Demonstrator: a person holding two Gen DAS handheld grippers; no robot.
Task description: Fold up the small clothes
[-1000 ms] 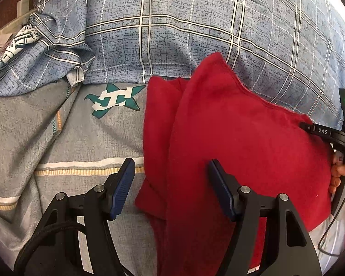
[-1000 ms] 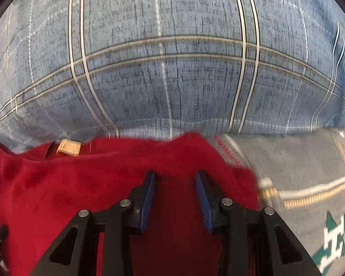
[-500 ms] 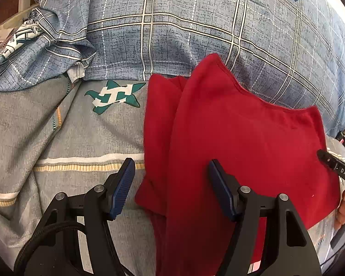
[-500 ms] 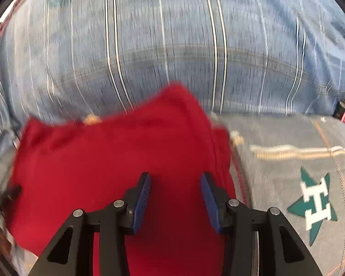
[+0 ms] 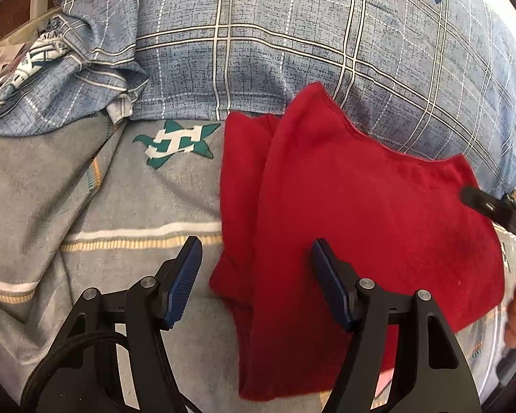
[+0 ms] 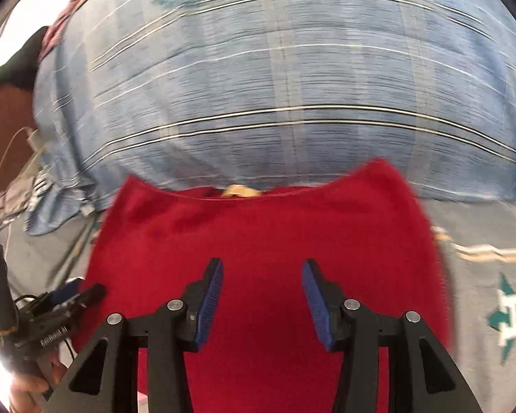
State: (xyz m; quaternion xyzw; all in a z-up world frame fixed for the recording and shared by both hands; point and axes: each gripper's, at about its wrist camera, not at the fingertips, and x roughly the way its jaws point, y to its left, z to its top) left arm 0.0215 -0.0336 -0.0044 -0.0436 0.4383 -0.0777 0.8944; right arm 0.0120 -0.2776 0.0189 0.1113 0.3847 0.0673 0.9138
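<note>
A red garment (image 5: 361,213) lies folded on a grey bedsheet (image 5: 103,206) printed with a green star logo (image 5: 175,143), its far edge against a blue plaid duvet (image 5: 292,51). The left gripper (image 5: 254,275) hovers over the garment's near left edge — jaws spread wide, grasping nothing, 1 pad above the sheet and 1 above the cloth. The right gripper (image 6: 261,292) hangs above the garment's middle, jaws apart and empty — the view blurred. A tan label (image 6: 239,191) shows at the collar.
</note>
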